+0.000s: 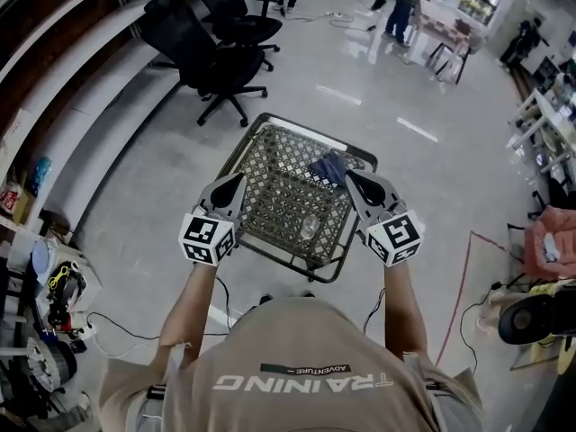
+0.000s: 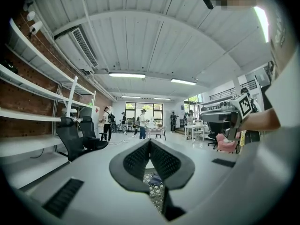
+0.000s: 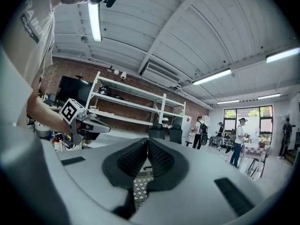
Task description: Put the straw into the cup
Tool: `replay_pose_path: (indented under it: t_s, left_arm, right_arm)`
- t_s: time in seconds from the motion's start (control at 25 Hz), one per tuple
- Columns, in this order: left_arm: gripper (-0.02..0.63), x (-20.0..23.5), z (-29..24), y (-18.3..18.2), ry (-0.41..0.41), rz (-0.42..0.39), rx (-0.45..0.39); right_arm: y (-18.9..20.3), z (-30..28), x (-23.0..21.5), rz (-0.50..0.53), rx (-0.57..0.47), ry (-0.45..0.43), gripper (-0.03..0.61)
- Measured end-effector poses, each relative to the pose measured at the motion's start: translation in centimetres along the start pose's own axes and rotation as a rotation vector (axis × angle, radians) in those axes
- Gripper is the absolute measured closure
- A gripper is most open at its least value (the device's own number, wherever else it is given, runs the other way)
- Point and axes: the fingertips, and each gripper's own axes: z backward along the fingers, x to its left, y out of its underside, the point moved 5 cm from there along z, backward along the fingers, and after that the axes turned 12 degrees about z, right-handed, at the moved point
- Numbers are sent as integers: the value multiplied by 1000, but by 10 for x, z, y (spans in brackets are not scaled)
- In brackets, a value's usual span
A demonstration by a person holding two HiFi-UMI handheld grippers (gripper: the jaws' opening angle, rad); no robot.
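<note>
Your left tool (image 1: 232,185) and right tool (image 1: 358,184) are closed together, empty, above the black wire-mesh counter (image 1: 288,259); the clear cup (image 1: 309,228) stands near its front edge; no straw shows; the task looks unstarted.

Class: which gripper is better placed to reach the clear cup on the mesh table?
Right, probably: the left gripper and right gripper are shut and empty, but the clear cup on the mesh table sits nearer the right one.

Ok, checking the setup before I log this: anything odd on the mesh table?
Nothing looks spilled. A clear cup sits near the mesh table's front edge, with a crumpled blue cloth at the back. Odd: no straw shows, and the left claw and right claw are shut on nothing.
</note>
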Motion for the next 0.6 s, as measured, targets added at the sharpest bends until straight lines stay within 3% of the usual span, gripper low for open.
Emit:
replay_pose_path:
  t_s: [0.6]
  left_arm:
    - [597,-16,-17,-17,61,-22,10]
  right_arm:
    - [-14,6,-5,8,-4,1,560]
